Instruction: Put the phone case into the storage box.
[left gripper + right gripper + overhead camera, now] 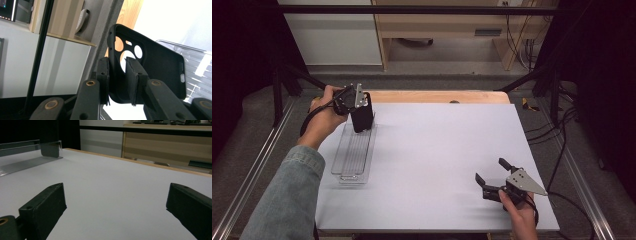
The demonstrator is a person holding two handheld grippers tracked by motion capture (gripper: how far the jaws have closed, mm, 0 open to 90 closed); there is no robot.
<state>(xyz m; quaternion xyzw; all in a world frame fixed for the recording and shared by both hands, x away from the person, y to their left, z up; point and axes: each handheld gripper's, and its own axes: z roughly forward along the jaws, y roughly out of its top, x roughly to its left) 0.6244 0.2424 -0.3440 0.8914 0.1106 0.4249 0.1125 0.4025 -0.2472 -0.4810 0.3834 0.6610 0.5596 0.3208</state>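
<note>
My left gripper (356,111) is shut on a black phone case (362,116), holding it upright over the far end of a clear plastic tray (353,154). In the left gripper view my left gripper (117,81) pinches the edge of the phone case (160,62) beside its camera cut-outs, with the tray (200,72) behind. My right gripper (493,172) stands open low over the white table (437,150) at the front right, nothing between its jaws. The right gripper view has my right gripper (116,202) wide open over bare table, the tray (27,157) at far left.
A wooden strip (437,96) runs along the table's far edge. Beyond it stand a wooden cabinet (447,25) and a white panel (332,35). Metal rails (257,160) flank the table, and cables (562,145) trail at the right.
</note>
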